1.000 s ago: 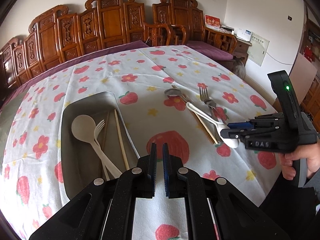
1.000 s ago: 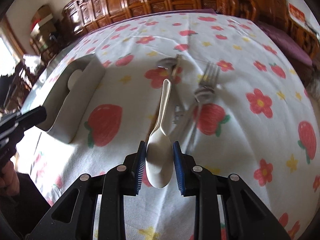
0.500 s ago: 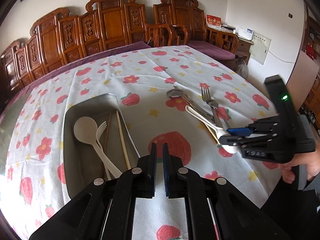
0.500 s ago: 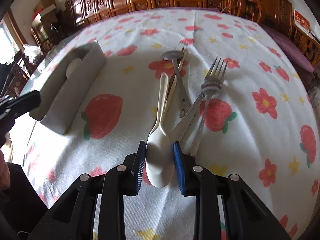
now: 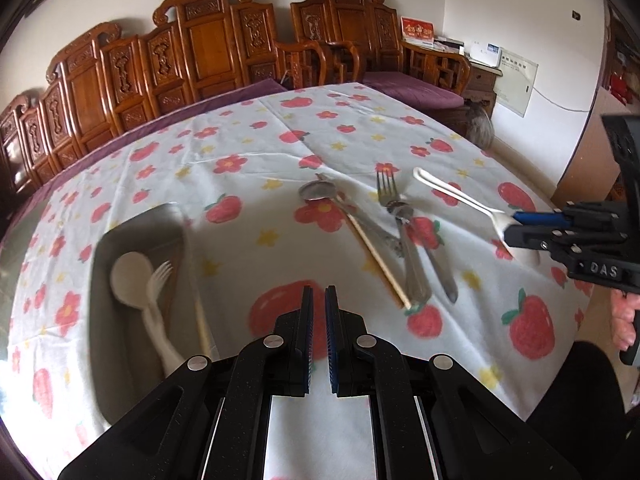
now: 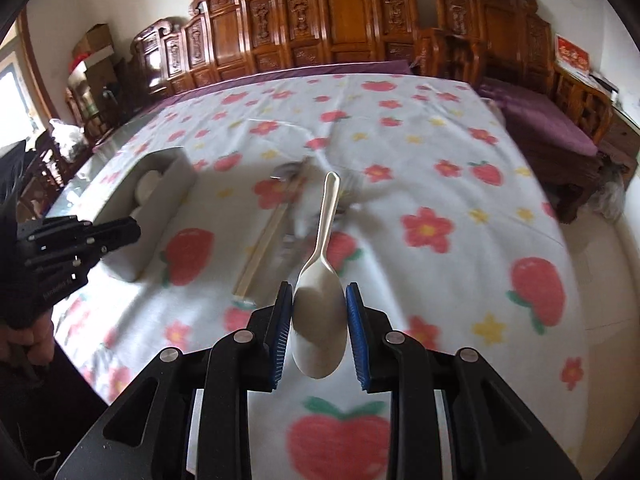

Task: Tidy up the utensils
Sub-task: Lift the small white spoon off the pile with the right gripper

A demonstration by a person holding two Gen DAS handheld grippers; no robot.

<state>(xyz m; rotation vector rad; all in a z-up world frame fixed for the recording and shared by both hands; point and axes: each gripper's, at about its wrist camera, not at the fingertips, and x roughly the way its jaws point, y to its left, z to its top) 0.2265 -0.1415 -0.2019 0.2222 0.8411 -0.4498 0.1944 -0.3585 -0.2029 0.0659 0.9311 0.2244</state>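
My right gripper (image 6: 319, 316) is shut on the bowl of a cream plastic spoon (image 6: 320, 312), lifted off the cloth with its handle pointing away; the same spoon (image 5: 460, 196) shows at the right of the left wrist view, held by the right gripper (image 5: 516, 226). My left gripper (image 5: 317, 320) is shut and holds nothing, hovering over the cloth just right of the grey tray (image 5: 120, 360). In the tray lie a cream spoon (image 5: 130, 276), a cream fork (image 5: 158, 280) and a chopstick (image 5: 198, 312). On the cloth remain a metal spoon (image 5: 318, 191), a metal fork (image 5: 394, 216) and a chopstick (image 5: 376, 258).
The table wears a white cloth with strawberries and flowers (image 5: 280, 264). Carved wooden chairs (image 5: 208, 48) line the far side, with a purple cushioned bench (image 6: 536, 116) at the right. A person's hand (image 5: 626, 320) grips the right tool at the table's near right edge.
The right gripper has lifted the cream spoon off the pile of utensils and carried it up and to the right. The left gripper shifted sideways over the cloth, still shut.
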